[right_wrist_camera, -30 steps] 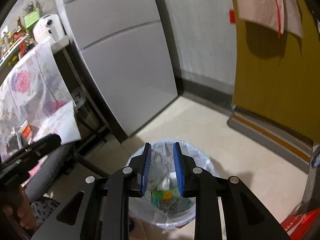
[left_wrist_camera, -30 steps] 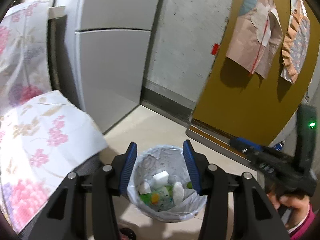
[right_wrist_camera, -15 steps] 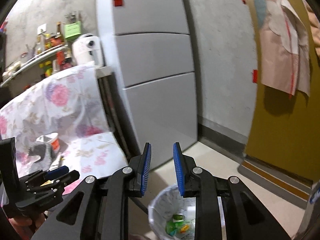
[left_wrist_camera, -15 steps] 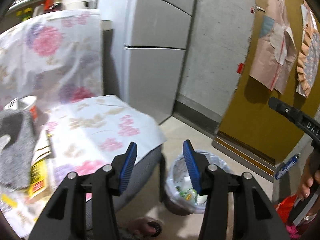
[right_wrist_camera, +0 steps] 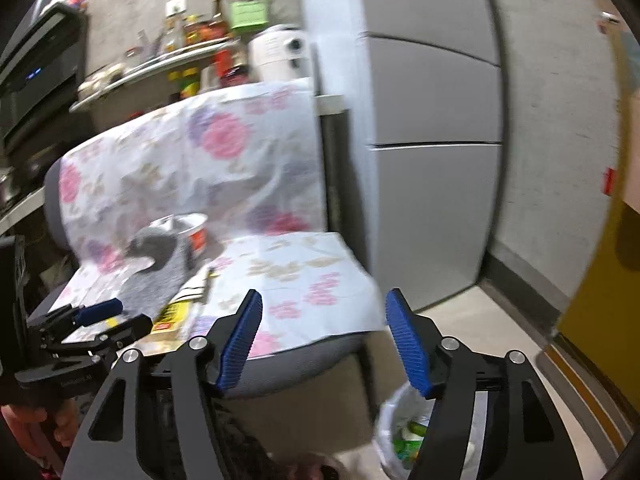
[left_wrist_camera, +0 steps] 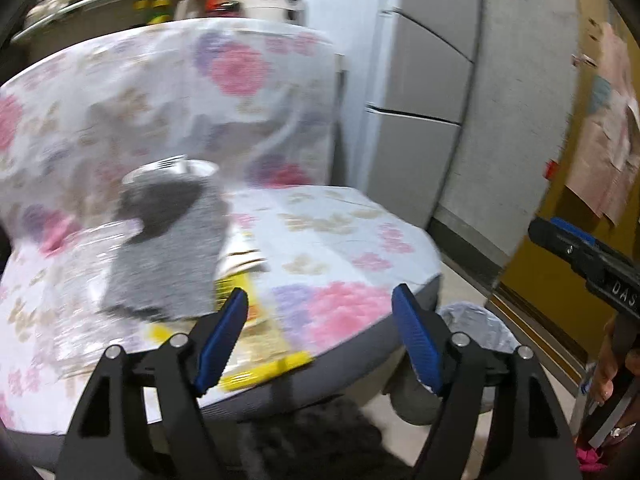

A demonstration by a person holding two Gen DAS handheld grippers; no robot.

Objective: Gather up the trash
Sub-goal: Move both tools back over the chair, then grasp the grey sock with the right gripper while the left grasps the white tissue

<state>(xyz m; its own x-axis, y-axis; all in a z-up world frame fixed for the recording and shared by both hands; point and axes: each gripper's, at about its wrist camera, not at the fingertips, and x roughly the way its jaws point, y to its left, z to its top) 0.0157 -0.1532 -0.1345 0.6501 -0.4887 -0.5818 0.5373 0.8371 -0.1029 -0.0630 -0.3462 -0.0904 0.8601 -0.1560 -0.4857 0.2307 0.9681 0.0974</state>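
Note:
A chair with a flowered cover (left_wrist_camera: 328,248) (right_wrist_camera: 304,276) holds the litter: a grey cloth (left_wrist_camera: 168,256) (right_wrist_camera: 156,276), a paper cup (left_wrist_camera: 176,168) (right_wrist_camera: 192,232) behind it, and yellow wrappers (left_wrist_camera: 256,352) (right_wrist_camera: 172,316) near the seat's front. My left gripper (left_wrist_camera: 320,340) (right_wrist_camera: 116,318) hovers over the seat's front edge, jaws opening, nothing between them. My right gripper (right_wrist_camera: 324,340) (left_wrist_camera: 548,232) hangs off the seat's right corner, jaws also opening and empty. The lined trash bin (left_wrist_camera: 476,328) (right_wrist_camera: 404,432) stands on the floor right of the chair, with wrappers inside.
A grey fridge (left_wrist_camera: 416,92) (right_wrist_camera: 432,120) stands behind the chair, with a cluttered shelf (right_wrist_camera: 160,64) and a white appliance (right_wrist_camera: 280,52) to its left. A yellow door (left_wrist_camera: 560,240) is at the right. A dark mat (left_wrist_camera: 320,440) lies under the chair.
Both views have swung up and left from the bin to the chair seat. Both grippers' jaws have spread wider. The bin now sits low at the right of each view.

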